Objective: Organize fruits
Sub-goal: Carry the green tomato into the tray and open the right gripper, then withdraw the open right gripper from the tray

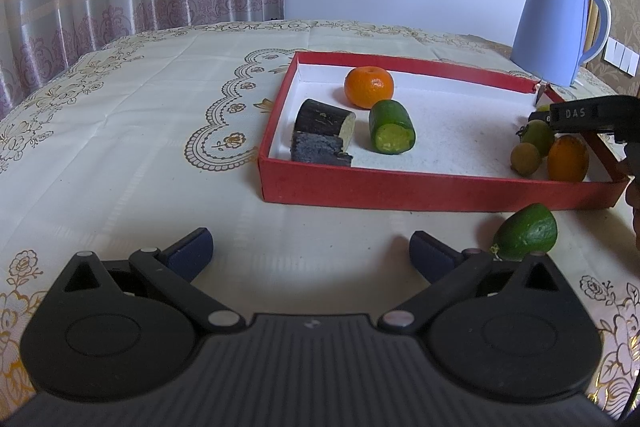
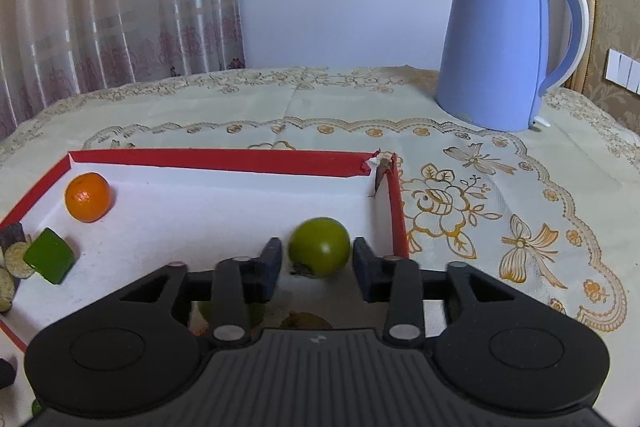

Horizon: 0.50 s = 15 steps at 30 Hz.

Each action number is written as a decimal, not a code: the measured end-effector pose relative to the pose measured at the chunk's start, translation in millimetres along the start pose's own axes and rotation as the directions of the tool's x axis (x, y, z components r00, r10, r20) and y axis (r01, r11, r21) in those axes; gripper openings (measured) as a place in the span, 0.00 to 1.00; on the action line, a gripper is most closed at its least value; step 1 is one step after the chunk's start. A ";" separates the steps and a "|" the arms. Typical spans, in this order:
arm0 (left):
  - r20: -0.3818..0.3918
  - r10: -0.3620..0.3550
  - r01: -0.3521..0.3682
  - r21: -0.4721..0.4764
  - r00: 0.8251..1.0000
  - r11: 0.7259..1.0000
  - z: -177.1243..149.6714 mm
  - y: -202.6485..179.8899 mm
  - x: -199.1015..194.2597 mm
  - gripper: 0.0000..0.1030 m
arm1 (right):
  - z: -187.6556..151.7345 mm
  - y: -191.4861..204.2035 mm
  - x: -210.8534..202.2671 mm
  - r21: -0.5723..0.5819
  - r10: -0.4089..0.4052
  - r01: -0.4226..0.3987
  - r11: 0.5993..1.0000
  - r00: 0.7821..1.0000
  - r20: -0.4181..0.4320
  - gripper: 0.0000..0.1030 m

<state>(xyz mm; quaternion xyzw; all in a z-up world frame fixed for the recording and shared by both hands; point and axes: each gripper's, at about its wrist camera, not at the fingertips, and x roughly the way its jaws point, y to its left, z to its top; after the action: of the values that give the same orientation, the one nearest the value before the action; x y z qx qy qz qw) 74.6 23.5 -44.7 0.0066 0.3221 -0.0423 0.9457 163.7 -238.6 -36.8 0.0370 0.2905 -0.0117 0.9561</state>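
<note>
A red tray (image 1: 400,187) with a white floor holds an orange mandarin (image 1: 369,87), a cut green cucumber piece (image 1: 392,127) and two dark eggplant pieces (image 1: 324,119). In its near right corner lie a small olive fruit (image 1: 525,159) and an orange fruit (image 1: 568,159). My right gripper (image 2: 316,251) hangs over that corner. A round green fruit (image 2: 320,247) sits between its fingers with slim gaps on both sides, so it is open. My left gripper (image 1: 310,243) stands wide open over the tablecloth, holding nothing. A green fruit (image 1: 526,233) lies outside the tray, by its right finger.
A blue electric kettle (image 2: 504,47) stands behind the tray on the right. The tray's far right corner (image 2: 380,171) is torn. A cream tablecloth with gold patterns (image 1: 140,147) covers the table. Curtains hang behind it on the left.
</note>
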 end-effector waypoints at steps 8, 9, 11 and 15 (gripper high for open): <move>0.000 0.000 0.000 0.000 1.000 1.000 -0.1 0.0 -0.1 1.00 | -1.3 -5.0 -24.5 0.035 0.003 -0.005 0.999 0.997 0.073 0.61; 0.000 0.000 0.000 0.000 1.000 1.000 -0.1 0.0 -0.2 1.00 | -2.0 -7.3 -29.7 0.050 0.007 -0.011 0.999 0.997 0.083 0.61; 0.000 0.000 0.000 0.000 1.000 1.000 0.0 -0.2 0.0 1.00 | -4.5 -11.5 -42.6 0.072 0.002 -0.010 0.997 0.995 0.104 0.65; 0.000 0.001 -0.001 0.001 1.000 1.000 -0.1 -0.1 -0.1 1.00 | -19.6 -18.5 -75.9 0.063 0.007 -0.016 0.998 0.989 0.145 0.68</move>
<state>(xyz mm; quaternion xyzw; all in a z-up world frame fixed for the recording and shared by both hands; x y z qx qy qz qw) 74.5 23.4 -44.7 0.0071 0.3220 -0.0422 0.9458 88.9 -255.5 -11.9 0.0682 0.2195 -0.0180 0.9731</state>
